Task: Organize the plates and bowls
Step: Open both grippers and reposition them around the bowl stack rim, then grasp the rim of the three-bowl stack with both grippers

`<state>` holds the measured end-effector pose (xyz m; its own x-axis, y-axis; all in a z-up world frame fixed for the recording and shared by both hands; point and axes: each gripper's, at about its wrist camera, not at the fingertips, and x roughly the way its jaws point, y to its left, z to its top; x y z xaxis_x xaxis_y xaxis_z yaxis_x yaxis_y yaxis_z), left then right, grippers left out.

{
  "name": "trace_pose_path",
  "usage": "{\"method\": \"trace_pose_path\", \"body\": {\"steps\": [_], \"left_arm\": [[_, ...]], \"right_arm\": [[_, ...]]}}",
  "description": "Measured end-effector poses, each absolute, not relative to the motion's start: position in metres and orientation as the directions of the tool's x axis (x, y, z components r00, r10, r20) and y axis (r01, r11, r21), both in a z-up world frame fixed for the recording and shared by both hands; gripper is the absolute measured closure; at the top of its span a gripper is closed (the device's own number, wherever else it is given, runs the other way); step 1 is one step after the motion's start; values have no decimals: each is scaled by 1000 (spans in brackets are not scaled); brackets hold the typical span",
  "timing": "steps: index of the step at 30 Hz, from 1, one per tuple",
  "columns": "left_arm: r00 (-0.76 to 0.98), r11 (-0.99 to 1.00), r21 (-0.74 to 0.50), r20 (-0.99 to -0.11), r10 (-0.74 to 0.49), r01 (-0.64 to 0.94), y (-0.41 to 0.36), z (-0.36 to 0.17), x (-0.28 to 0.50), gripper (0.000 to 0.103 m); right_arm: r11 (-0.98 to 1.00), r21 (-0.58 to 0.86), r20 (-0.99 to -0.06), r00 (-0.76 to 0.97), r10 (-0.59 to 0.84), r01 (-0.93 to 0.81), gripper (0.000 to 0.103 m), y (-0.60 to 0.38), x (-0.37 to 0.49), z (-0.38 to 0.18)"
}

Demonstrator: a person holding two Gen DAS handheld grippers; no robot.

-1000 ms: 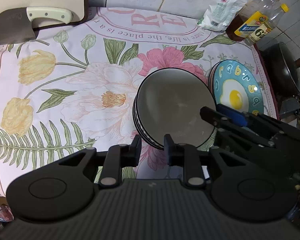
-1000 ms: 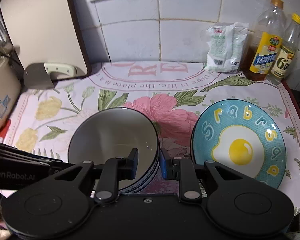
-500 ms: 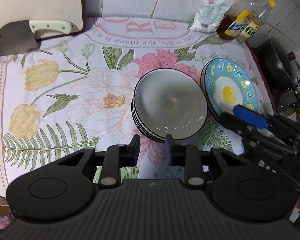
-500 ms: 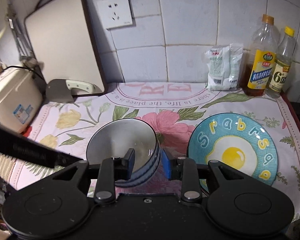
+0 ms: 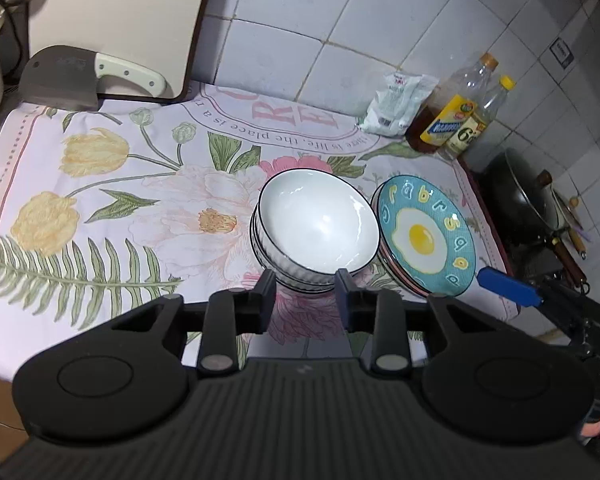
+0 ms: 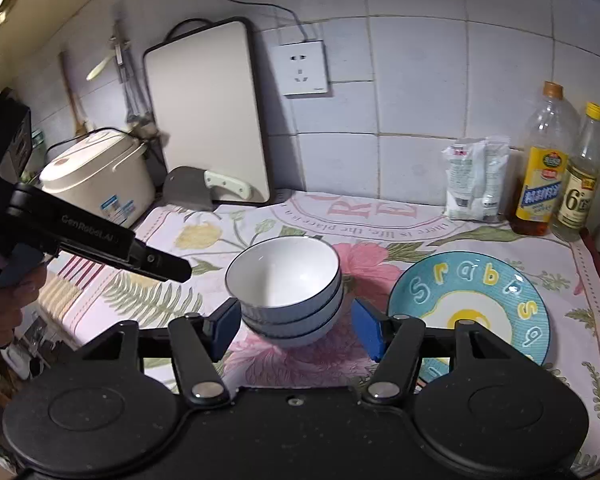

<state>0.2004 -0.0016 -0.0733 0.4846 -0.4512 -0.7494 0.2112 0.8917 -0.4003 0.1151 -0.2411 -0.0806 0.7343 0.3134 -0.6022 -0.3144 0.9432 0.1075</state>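
Observation:
A stack of white bowls with dark rims (image 5: 318,226) (image 6: 288,292) stands on the flowered cloth. Right beside it lies a stack of plates topped by a blue fried-egg plate (image 5: 424,236) (image 6: 476,304). My left gripper (image 5: 305,294) is open and empty, just in front of the bowls and above the cloth. My right gripper (image 6: 296,328) is open wide and empty, its blue pads on either side of the bowl stack in view but nearer to me. The right gripper also shows in the left wrist view (image 5: 512,286), by the plates.
A cleaver (image 5: 84,80) and a cutting board (image 6: 208,112) stand at the back left, next to a rice cooker (image 6: 100,176). A white bag (image 6: 476,178) and two bottles (image 6: 544,168) stand at the back right. A wok (image 5: 520,200) sits past the cloth's right edge.
Both grippers have pulled back and up from the bowls. The right gripper's jaws have opened wide. The bowls and plates have not moved.

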Motion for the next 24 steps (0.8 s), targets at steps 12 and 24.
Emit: {"method": "trace_pose_path", "body": {"steps": [12, 24], "left_arm": [[505, 836, -535, -691, -517, 123, 0, -124, 201, 52], [422, 786, -615, -696, -581, 66, 8, -153, 248, 45]], "right_arm": [[949, -4, -577, 775, 256, -316, 10, -209, 126, -175], [973, 6, -594, 782, 188, -229, 9, -179, 154, -225]]}}
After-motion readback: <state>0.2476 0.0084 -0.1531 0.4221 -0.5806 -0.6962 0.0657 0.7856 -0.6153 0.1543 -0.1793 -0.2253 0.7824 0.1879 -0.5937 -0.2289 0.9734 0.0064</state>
